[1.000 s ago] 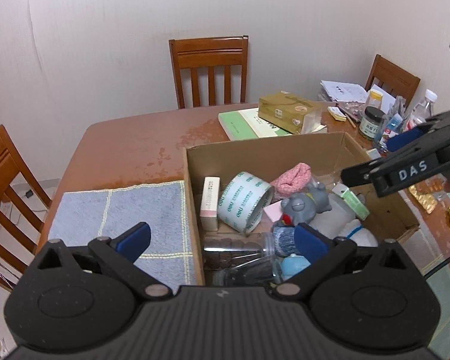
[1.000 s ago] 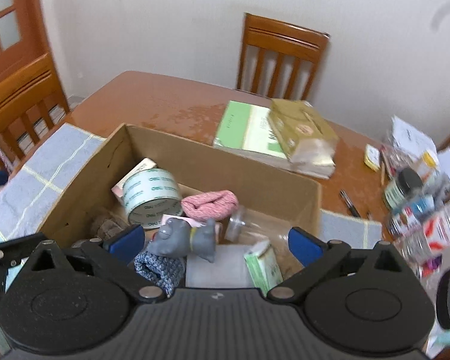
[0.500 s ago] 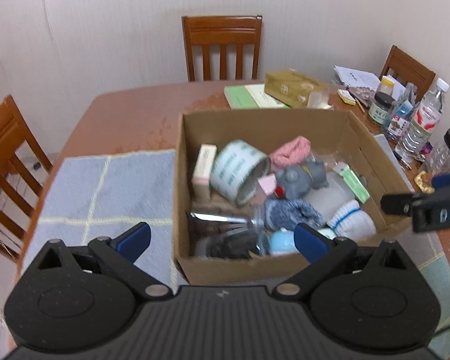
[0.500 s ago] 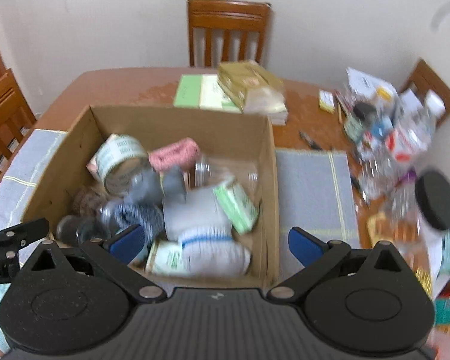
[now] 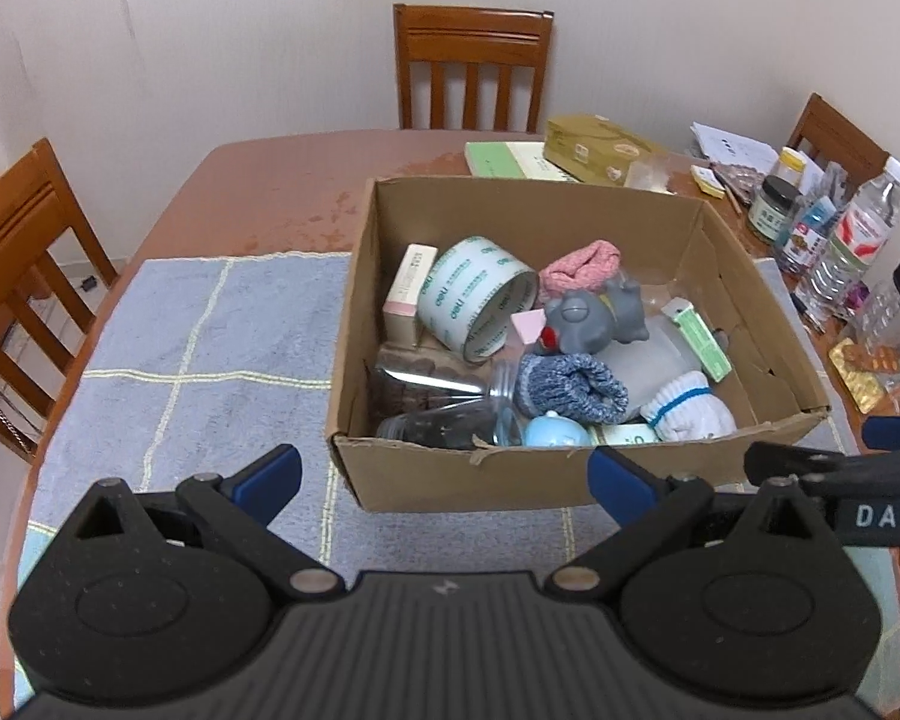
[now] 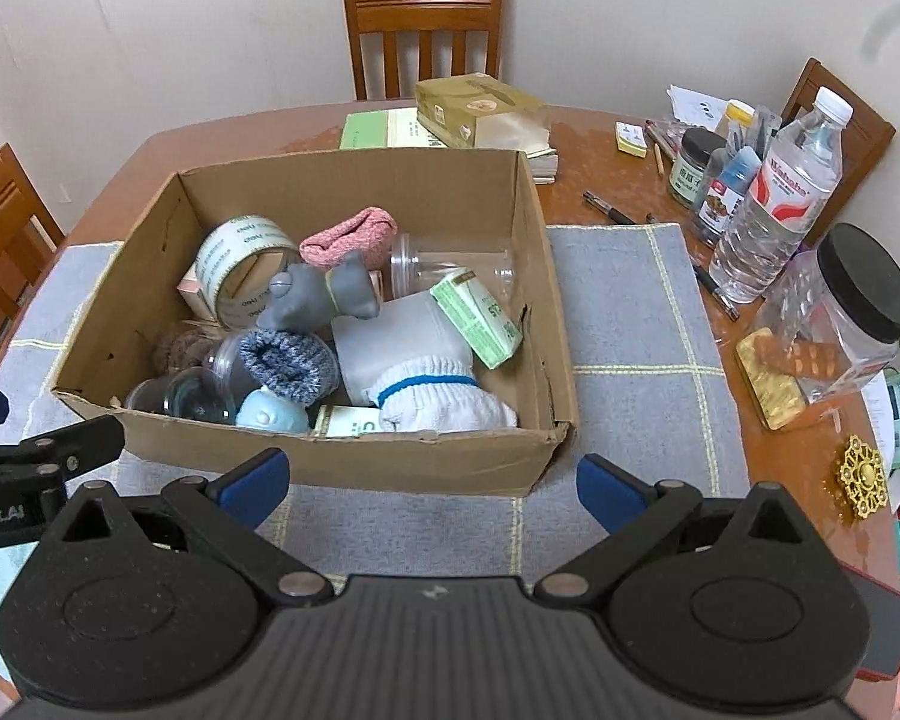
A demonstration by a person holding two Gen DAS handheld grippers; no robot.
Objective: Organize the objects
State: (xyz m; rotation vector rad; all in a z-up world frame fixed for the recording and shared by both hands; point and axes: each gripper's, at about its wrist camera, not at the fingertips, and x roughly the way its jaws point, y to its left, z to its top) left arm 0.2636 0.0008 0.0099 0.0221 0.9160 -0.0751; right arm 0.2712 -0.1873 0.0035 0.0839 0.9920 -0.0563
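Nearest, left gripper [image 5: 444,477] and right gripper [image 6: 431,483], both spread wide, empty, short of the box [image 6: 390,459]. On grey mat [image 6: 624,300], box crammed: white sock [image 6: 444,399], blue sock [image 6: 288,363], grey toy [image 6: 324,294], tape [image 6: 237,261]. Beyond, wooden chair [image 6: 426,30].

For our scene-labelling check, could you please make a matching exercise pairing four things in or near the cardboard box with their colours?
Things:
1. rolled sock by the box's far wall
2. toy animal
3. jar lid
4. small carton leaning on the box's right wall

Colours:
A. black
B. green and white
C. pink
D. grey

Pairs: 1-C, 2-D, 3-A, 4-B
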